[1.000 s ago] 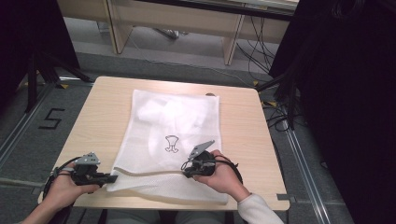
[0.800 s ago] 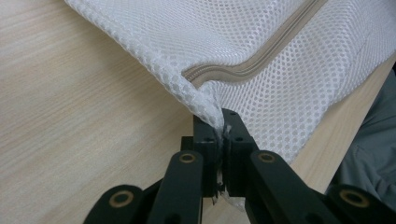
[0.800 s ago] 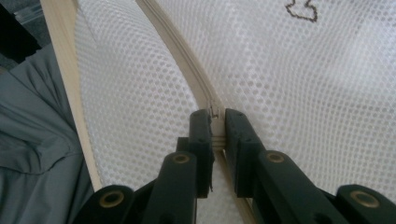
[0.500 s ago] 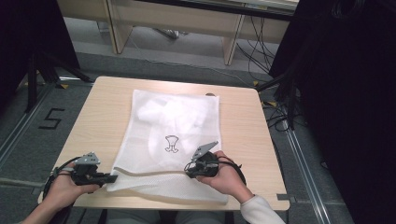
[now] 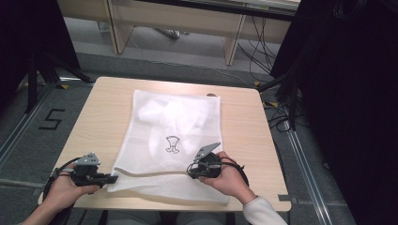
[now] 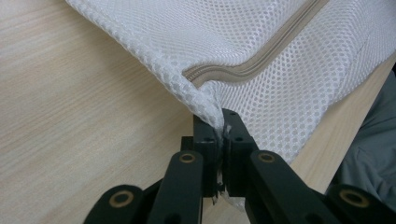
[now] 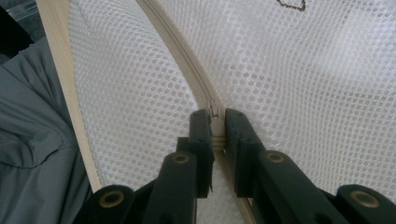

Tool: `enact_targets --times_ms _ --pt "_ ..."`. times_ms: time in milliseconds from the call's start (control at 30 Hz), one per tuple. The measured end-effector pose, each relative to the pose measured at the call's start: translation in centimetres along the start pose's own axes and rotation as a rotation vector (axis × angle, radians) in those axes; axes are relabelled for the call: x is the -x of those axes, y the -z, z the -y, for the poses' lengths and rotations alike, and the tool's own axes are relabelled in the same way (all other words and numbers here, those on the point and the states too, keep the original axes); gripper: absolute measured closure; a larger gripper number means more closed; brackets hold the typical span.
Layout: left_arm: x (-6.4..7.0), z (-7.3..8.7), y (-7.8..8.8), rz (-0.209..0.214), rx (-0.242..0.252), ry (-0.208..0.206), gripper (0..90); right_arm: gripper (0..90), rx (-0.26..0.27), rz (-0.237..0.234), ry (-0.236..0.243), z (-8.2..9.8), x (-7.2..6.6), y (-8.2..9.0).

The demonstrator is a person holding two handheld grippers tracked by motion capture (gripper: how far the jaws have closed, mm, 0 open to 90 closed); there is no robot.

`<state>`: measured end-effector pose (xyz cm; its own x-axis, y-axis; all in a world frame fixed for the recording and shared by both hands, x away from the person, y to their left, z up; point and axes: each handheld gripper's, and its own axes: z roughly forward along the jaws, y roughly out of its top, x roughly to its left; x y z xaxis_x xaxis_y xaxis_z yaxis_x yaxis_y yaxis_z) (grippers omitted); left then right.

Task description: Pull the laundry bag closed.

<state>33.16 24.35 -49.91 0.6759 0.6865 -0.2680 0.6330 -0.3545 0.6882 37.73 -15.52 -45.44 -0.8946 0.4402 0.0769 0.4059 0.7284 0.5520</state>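
Note:
A white mesh bag (image 5: 173, 122) with a small dark logo lies flat on the wooden table (image 5: 103, 108). A beige zipper (image 6: 261, 58) runs along its near end. My left gripper (image 5: 112, 178) is at the bag's front left corner. In the left gripper view its jaws (image 6: 220, 128) are shut on the mesh corner where the zipper ends. My right gripper (image 5: 190, 172) rests on the bag farther right. In the right gripper view its jaws (image 7: 214, 116) are shut on the zipper (image 7: 173, 46), with a small metal part between the pads.
The bag's near edge lies close to the table's front edge (image 7: 60, 56), with the person's grey clothing (image 7: 32, 140) just beyond it. Bare wood flanks the bag on both sides. Cables (image 5: 277, 117) trail on the floor at the right, and desk legs (image 5: 232, 44) stand behind the table.

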Motion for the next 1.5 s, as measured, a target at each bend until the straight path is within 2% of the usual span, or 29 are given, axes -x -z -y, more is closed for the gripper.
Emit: enact_targets --times_ms 67,100,133,200,300,433,500,667,700,733,800,900,967,1033,1067,1100,1200,1300,1500 --pt "0.1 0.1 -0.2 -0.006 0.021 0.007 85.7 82.4 0.001 -0.002 0.001 0.0 0.0 0.1" --pt "0.0 0.0 0.0 -0.011 -0.008 -0.002 85.7 82.4 0.007 -0.004 0.002 0.0 0.0 0.0" --pt "0.0 0.0 0.0 -0.005 -0.002 0.004 85.7 82.4 0.000 0.002 0.015 0.1 0.1 0.0" --pt "0.0 0.1 -0.1 -0.011 0.014 0.003 85.7 82.4 -0.003 0.003 -0.003 0.3 0.1 0.2" --pt "0.0 0.0 0.0 -0.005 -0.007 -0.001 85.7 82.4 0.001 0.003 -0.010 0.5 0.2 0.3" --pt "0.0 0.1 0.0 -0.013 0.011 -0.001 85.7 82.4 0.008 -0.003 -0.008 0.5 0.2 0.3" --pt "0.0 0.1 0.0 -0.007 0.011 0.000 85.8 82.4 0.003 -0.002 -0.026 0.6 0.2 0.4" --pt "0.0 0.1 -0.1 -0.011 0.013 0.000 85.8 82.4 -0.002 -0.002 -0.023 0.7 0.3 0.6" --pt "0.0 0.1 0.0 -0.011 0.013 0.000 85.8 82.4 -0.002 -0.001 -0.006 0.7 0.4 0.5" --pt "0.0 0.1 0.0 -0.009 0.011 0.001 85.7 82.4 -0.004 -0.012 -0.011 0.7 0.5 0.5" --pt "0.0 0.1 0.0 -0.009 0.013 0.000 85.7 82.4 0.005 -0.005 -0.021 0.8 0.4 0.5" --pt "-0.1 0.1 0.0 -0.009 0.014 0.001 85.8 82.4 -0.004 -0.001 -0.007 0.8 0.5 0.6" --pt "-0.1 0.0 0.1 0.000 -0.002 -0.003 85.8 82.4 -0.002 -0.001 -0.031 0.9 0.5 0.7" --pt "0.0 0.1 0.0 -0.007 0.016 0.001 85.8 82.4 0.001 0.006 -0.031 1.0 0.5 0.8" --pt "0.0 0.1 -0.1 -0.007 0.017 0.004 85.8 82.4 0.006 -0.009 -0.026 1.0 0.6 0.8" --pt "0.0 0.1 -0.1 -0.008 0.017 0.004 85.8 82.4 0.002 0.001 -0.039 1.1 0.6 1.0" --pt "-0.1 0.1 -0.1 -0.010 0.015 0.001 85.8 82.4 0.007 -0.010 -0.025 1.2 0.9 0.9" --pt "0.0 0.1 -0.1 -0.010 0.016 0.003 85.8 82.4 0.003 0.007 -0.045 1.4 0.8 1.1" --pt "0.0 0.1 -0.1 -0.009 0.016 0.005 85.8 82.4 0.001 0.007 -0.022 1.6 0.9 1.3"
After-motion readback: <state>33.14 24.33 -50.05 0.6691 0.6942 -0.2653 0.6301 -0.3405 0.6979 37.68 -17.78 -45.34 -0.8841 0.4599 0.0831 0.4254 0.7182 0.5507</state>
